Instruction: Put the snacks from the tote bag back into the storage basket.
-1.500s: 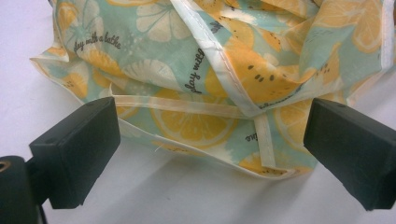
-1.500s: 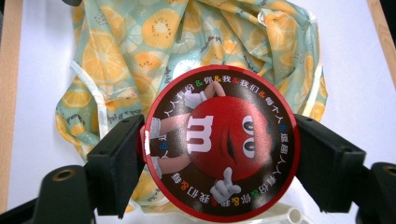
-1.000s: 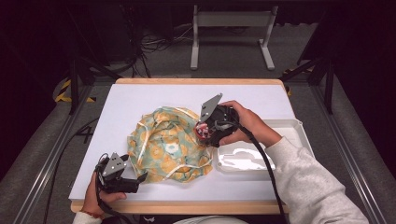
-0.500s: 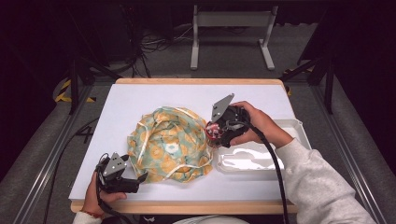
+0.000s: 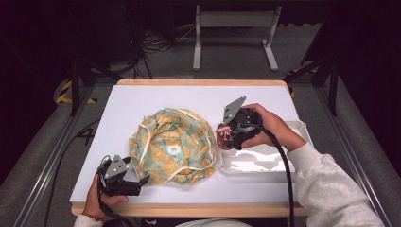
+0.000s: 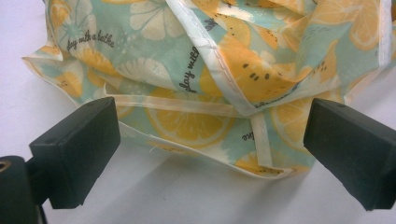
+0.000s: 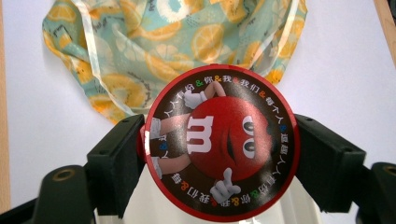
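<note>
A crumpled cloth bag (image 5: 172,145) printed with lemon slices on pale green lies in the middle of the white table. My right gripper (image 5: 226,135) is shut on a round candy tin (image 7: 219,142) with a red cartoon candy character on its lid, held above the left end of a white tray (image 5: 288,166) and just right of the bag (image 7: 177,42). At the front left, my left gripper (image 5: 142,182) rests open on the table, its jaws on either side of the bag's near hem (image 6: 196,135) without touching it.
The white table top (image 5: 142,104) has a wooden front edge (image 5: 189,209). Metal rails run along both sides. Cables and a stand leg lie on the dark floor beyond the far edge.
My right gripper has carried the tin rightward, from over the bag's right rim to above the tray's left end. The left gripper has stayed put.
</note>
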### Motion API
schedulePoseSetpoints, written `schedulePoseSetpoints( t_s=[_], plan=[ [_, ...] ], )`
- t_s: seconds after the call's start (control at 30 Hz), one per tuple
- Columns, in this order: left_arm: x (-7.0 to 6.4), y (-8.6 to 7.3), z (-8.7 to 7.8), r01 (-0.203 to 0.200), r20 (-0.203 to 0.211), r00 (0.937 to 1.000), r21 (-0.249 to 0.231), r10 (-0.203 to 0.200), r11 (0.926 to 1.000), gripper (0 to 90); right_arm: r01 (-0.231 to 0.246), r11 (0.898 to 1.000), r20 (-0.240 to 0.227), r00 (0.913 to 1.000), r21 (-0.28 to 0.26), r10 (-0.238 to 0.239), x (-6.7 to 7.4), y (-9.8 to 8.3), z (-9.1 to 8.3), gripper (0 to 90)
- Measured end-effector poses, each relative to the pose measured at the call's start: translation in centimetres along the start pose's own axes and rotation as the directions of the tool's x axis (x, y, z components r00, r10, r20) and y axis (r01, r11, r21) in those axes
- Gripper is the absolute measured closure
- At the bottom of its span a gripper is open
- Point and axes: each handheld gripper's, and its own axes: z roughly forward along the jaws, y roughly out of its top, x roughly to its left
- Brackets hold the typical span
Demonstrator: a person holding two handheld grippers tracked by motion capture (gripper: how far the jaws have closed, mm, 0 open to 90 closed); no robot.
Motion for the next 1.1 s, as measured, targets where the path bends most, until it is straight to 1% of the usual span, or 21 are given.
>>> schedulePoseSetpoints(
  t_s=[0.1, 0.2, 0.33, 0.47, 0.5, 0.53, 0.67, 0.73, 0.87, 0.9, 0.93, 1.03, 1.1],
  plan=[
    [0.0, 0.0, 0.0, 0.000, -0.001, 1.0000, 0.000, 0.000, 1.0000, 4.5, 0.005, 1.000, 0.000, 1.0000, 0.010, -0.005, 0.0, -0.5, -0.1, 23.5],
    [0.0, 0.0, 0.0, 0.001, 0.000, 1.0000, 0.001, -0.001, 1.0000, 4.5, -0.005, 1.000, 0.000, 1.0000, 0.016, 0.005, -0.1, -1.1, -0.1, 23.5],
    [0.0, 0.0, 0.0, 0.003, 0.000, 1.0000, 0.001, -0.003, 1.0000, 4.5, -0.009, 0.999, 0.000, 1.0000, 0.039, 0.009, -0.1, -2.1, 0.0, 23.5],
    [0.0, 0.0, 0.0, -0.001, 0.000, 1.0000, 0.003, 0.001, 1.0000, 4.5, -0.027, 0.998, -0.005, 0.9996, 0.057, 0.027, -0.2, -2.9, 0.1, 23.5],
    [-0.1, 0.0, 0.0, 0.001, -0.001, 1.0000, 0.003, -0.001, 1.0000, 4.5, -0.023, 0.998, -0.005, 0.9997, 0.057, 0.024, -0.3, -3.1, 0.1, 23.5],
    [-0.1, 0.0, 0.1, 0.003, 0.000, 1.0000, 0.003, -0.003, 1.0000, 4.5, -0.027, 0.997, -0.007, 0.9996, 0.067, 0.027, -0.3, -3.3, 0.0, 23.5],
    [-0.1, 0.0, 0.1, 0.005, 0.001, 1.0000, 0.004, -0.005, 1.0000, 4.5, -0.027, 0.997, -0.008, 0.9996, 0.072, 0.028, -0.3, -3.9, 0.2, 23.5],
    [-0.1, 0.0, 0.1, 0.003, 0.001, 1.0000, 0.005, -0.003, 1.0000, 4.5, -0.026, 0.996, -0.010, 0.9996, 0.083, 0.027, -0.3, -4.3, 0.3, 23.5],
    [-0.1, 0.0, 0.1, 0.003, 0.002, 1.0000, 0.006, -0.003, 1.0000, 4.5, -0.050, 0.994, -0.009, 0.9987, 0.095, 0.051, -0.4, -5.0, 0.4, 23.5],
    [-0.1, 0.0, 0.1, 0.002, 0.002, 1.0000, 0.006, -0.002, 1.0000, 4.5, -0.042, 0.995, -0.011, 0.9990, 0.096, 0.044, -0.5, -5.2, 0.5, 23.5],
    [-0.1, 0.0, 0.1, 0.003, 0.002, 1.0000, 0.005, -0.003, 1.0000, 4.5, -0.048, 0.994, -0.018, 0.9986, 0.098, 0.050, -0.4, -5.4, 0.6, 23.5],
    [-0.1, 0.0, 0.1, 0.002, 0.002, 1.0000, 0.006, -0.002, 1.0000, 4.5, -0.051, 0.992, -0.018, 0.9984, 0.113, 0.053, -0.5, -5.9, 0.7, 23.5],
    [-0.1, 0.0, 0.1, 0.002, 0.001, 1.0000, 0.007, -0.002, 1.0000, 4.5, -0.051, 0.992, -0.015, 0.9985, 0.112, 0.053, -0.5, -6.0, 0.8, 23.5]
  ],
)
